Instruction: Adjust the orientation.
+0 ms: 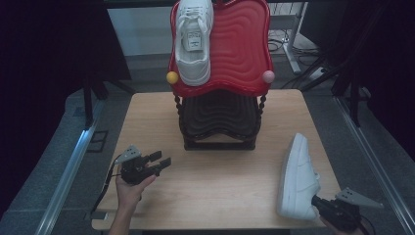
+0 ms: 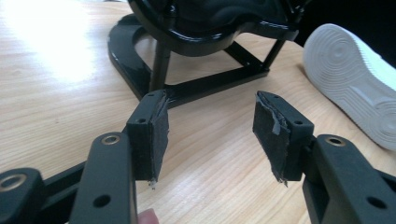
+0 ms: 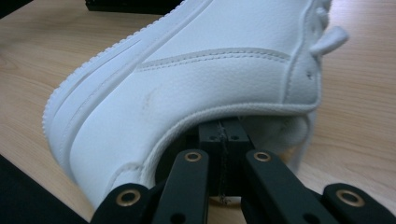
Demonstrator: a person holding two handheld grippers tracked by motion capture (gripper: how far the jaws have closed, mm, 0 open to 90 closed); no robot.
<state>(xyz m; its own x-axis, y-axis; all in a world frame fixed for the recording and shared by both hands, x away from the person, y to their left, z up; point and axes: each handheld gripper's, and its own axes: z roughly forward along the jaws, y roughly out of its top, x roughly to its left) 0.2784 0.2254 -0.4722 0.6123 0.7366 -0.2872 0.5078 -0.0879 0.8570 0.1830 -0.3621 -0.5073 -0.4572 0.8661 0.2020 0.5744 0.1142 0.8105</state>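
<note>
right gripper (image 3: 223, 140) sits shut inside the sneaker's (image 3: 196, 88) collar — pads together, nothing pinched.

A light wooden table (image 1: 220, 196) stands on grey floor (image 1: 58, 161), dark surroundings.

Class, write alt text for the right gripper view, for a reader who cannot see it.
A white shoe lies on its side on a wooden table, seen close up from its heel end. The right gripper reaches in at the shoe's opening from below, its two black jaws closed together at the collar edge. A shoelace end sticks out at the upper right.
</note>
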